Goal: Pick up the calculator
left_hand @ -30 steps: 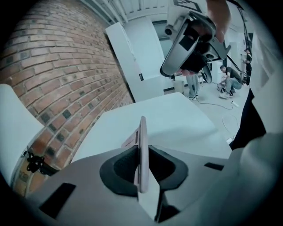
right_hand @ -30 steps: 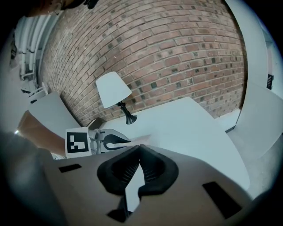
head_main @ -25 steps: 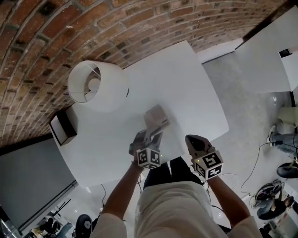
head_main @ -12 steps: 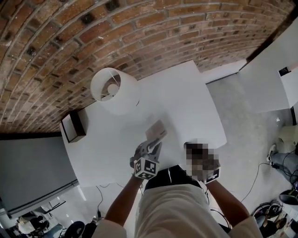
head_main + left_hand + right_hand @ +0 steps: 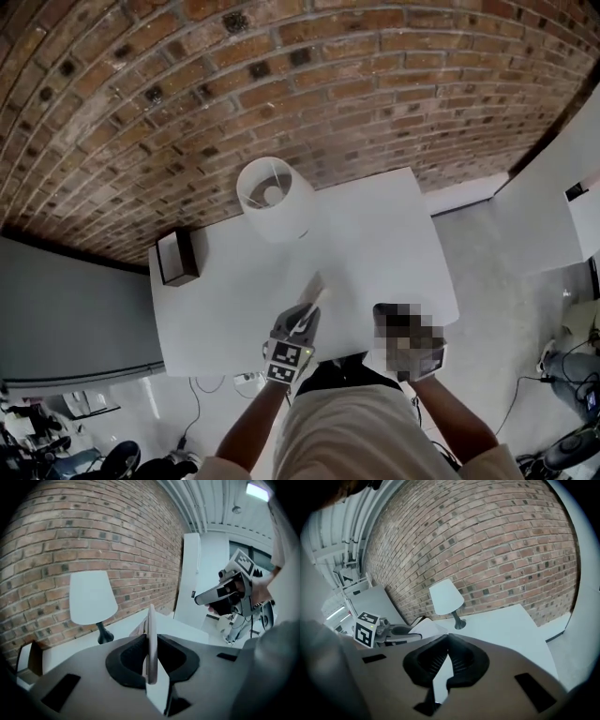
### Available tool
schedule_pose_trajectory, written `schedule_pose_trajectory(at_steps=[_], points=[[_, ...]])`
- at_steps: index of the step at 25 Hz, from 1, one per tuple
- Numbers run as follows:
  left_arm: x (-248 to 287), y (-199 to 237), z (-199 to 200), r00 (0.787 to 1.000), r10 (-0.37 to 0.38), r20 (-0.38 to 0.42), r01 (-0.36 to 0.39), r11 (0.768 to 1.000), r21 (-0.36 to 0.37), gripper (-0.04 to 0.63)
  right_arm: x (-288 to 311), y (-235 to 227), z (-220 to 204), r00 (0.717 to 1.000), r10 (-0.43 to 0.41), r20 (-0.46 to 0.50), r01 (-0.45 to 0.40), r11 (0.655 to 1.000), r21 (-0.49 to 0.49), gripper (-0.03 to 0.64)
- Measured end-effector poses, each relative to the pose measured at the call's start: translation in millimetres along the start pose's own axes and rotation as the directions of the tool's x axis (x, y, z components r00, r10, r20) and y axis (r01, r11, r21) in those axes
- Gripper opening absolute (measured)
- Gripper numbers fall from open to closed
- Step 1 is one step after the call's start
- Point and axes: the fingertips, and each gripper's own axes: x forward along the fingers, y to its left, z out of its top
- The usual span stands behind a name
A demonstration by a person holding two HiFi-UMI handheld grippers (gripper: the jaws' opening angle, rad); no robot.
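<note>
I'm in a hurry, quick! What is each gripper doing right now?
Left gripper: closed on the calculator, held edge-on.
Right gripper: closed, holding nothing.

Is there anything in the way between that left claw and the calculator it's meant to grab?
Nothing visible stands between them. The left claw is closed on the calculator, which stands on edge between its jaws, over the table. The lamp stands farther back, clear of both.
</note>
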Motion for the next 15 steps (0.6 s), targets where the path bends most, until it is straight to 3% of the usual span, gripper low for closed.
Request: schedule_pose_trajectory(at_steps=[5,15], points=[[-49,21,3,0.998,0.040,0.039,-0.033,0.988,-0.149,0.079,0,32,12,1.000,0.011,0.009,-0.010,0.999,-0.046,0.012],[-136,54,0,0.987,0.099,0.123,-0.066,0.966,-0.250,0.078,1,90,23,0.998,-0.016,0.054,0.022,0.994,-0.111,0.011]])
